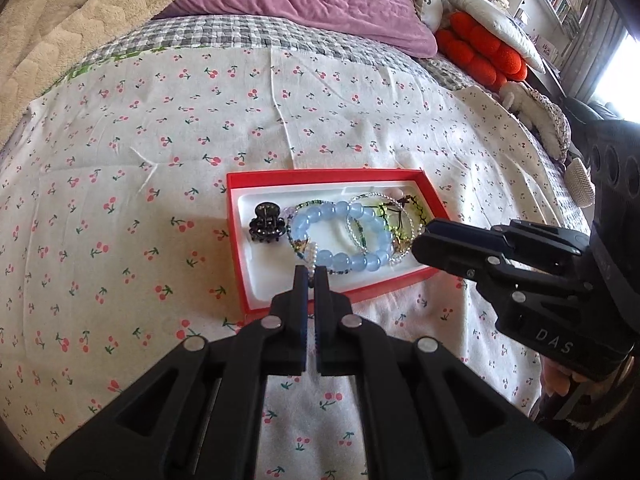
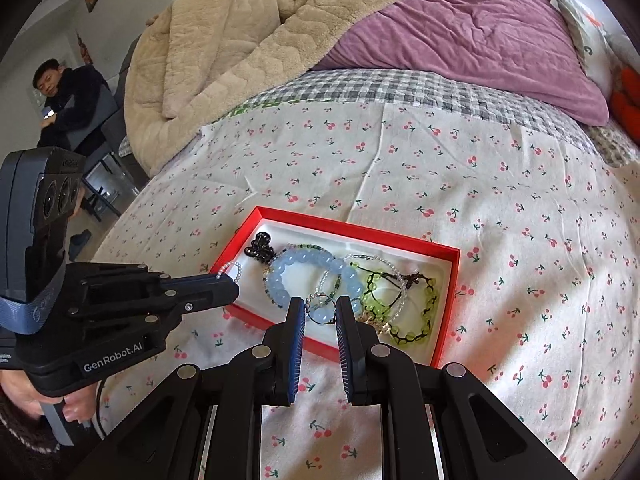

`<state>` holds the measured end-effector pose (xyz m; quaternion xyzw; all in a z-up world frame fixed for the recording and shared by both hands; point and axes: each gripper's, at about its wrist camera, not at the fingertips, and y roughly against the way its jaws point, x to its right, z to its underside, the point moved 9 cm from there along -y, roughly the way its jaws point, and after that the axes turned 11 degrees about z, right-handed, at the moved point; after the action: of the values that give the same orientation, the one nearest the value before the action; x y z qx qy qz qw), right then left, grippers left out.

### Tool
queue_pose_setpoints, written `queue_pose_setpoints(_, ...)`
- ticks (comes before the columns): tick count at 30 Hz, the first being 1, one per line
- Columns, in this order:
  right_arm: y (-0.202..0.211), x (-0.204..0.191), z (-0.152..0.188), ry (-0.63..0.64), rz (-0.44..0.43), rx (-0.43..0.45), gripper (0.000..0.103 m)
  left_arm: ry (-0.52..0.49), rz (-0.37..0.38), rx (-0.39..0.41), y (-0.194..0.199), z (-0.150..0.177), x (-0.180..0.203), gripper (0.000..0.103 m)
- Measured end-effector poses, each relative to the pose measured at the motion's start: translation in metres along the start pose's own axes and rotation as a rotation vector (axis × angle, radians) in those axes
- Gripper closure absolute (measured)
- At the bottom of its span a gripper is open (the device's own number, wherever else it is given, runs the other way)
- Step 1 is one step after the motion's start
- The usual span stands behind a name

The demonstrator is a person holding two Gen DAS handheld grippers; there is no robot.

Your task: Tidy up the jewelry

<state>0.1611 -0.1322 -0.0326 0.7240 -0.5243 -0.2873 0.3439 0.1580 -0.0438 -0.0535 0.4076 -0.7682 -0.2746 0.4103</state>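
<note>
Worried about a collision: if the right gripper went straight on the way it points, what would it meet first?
Probably the blue bead bracelet inside the red box, just beyond the right gripper, which pinches a thin ring; depth is unclear.

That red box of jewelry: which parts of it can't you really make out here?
- Left wrist view: the right gripper covers the red box's right corner.
- Right wrist view: the right gripper's fingers hide the box's near wall.
- Both views: the small pearl bracelet is partly hidden inside the shut left gripper.
- Green bracelet: knots too tangled to follow.

"DAS" stands in pale letters on the right gripper (image 1: pixel 424 246) body. "GenRobot.AI" stands on the left gripper (image 2: pixel 230 286) body.
</note>
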Motion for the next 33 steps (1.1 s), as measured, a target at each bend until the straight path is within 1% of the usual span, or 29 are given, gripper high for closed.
queue_pose_setpoints(6,-0.011,0.014,-0.005,-0.041,0.007,-0.016,0.087,0.016,-0.030,-0.015,-0.009,-0.004,-0.009,0.100)
queue_pose_setpoints(12,-0.019,0.020,-0.001,-0.053,0.011,-0.044,0.086,0.010,-0.043,-0.020,-0.012,-0.006,-0.012,0.100)
queue_pose_setpoints(13,-0.020,0.021,-0.001,-0.056,0.007,-0.048,0.086,0.007,-0.043,-0.018,-0.012,-0.007,-0.012,0.099)
queue_pose_setpoints(14,-0.020,0.021,0.000,-0.065,0.003,-0.051,0.084,0.005,-0.041,-0.017,-0.011,-0.007,-0.010,0.096)
queue_pose_setpoints(15,-0.021,0.022,0.000,-0.074,-0.006,-0.060,0.084,0.004,-0.035,-0.015,-0.010,-0.007,-0.009,0.089)
queue_pose_setpoints(16,-0.021,0.023,0.000,-0.084,-0.015,-0.071,0.084,0.003,-0.035,-0.010,-0.008,-0.008,-0.009,0.078)
queue_pose_setpoints(19,-0.017,0.029,-0.001,-0.098,-0.016,-0.071,0.082,0.000,-0.043,0.014,0.002,-0.010,-0.007,0.059)
queue_pose_setpoints(20,-0.015,0.030,-0.001,-0.099,-0.011,-0.068,0.079,0.001,-0.043,0.021,0.006,-0.010,-0.006,0.057)
queue_pose_setpoints(21,-0.012,0.031,-0.001,-0.103,-0.009,-0.065,0.077,0.004,-0.044,0.027,0.009,-0.009,-0.005,0.051)
queue_pose_setpoints(22,-0.010,0.033,-0.001,-0.108,-0.009,-0.062,0.068,0.008,-0.049,0.034,0.013,-0.009,-0.005,0.045)
queue_pose_setpoints(23,-0.007,0.034,-0.001,-0.113,-0.007,-0.057,0.049,0.013,-0.057,0.042,0.017,-0.007,-0.005,0.042)
queue_pose_setpoints(24,-0.003,0.035,-0.001,-0.121,-0.004,-0.046,0.040,0.019,-0.069,0.049,0.020,-0.005,-0.006,0.036)
queue_pose_setpoints(25,0.003,0.036,0.000,-0.130,-0.001,-0.027,0.036,0.026,-0.082,0.053,0.023,-0.002,-0.008,0.031)
queue_pose_setpoints(26,0.008,0.036,0.000,-0.134,-0.003,-0.017,0.036,0.032,-0.101,0.056,0.027,0.002,-0.010,0.029)
queue_pose_setpoints(28,0.017,0.036,0.006,-0.140,-0.002,-0.027,0.036,0.042,-0.149,0.056,0.032,0.010,-0.014,0.022)
queue_pose_setpoints(30,0.026,0.040,0.011,-0.151,0.022,-0.027,0.032,0.052,-0.202,0.047,0.037,0.018,-0.019,0.021)
queue_pose_setpoints(32,0.033,0.045,0.014,-0.172,0.059,-0.029,0.024,0.062,-0.239,0.038,0.041,0.025,-0.020,0.019)
queue_pose_setpoints(33,0.037,0.046,0.017,-0.182,0.073,-0.033,0.021,0.064,-0.253,0.035,0.043,0.028,-0.020,0.015)
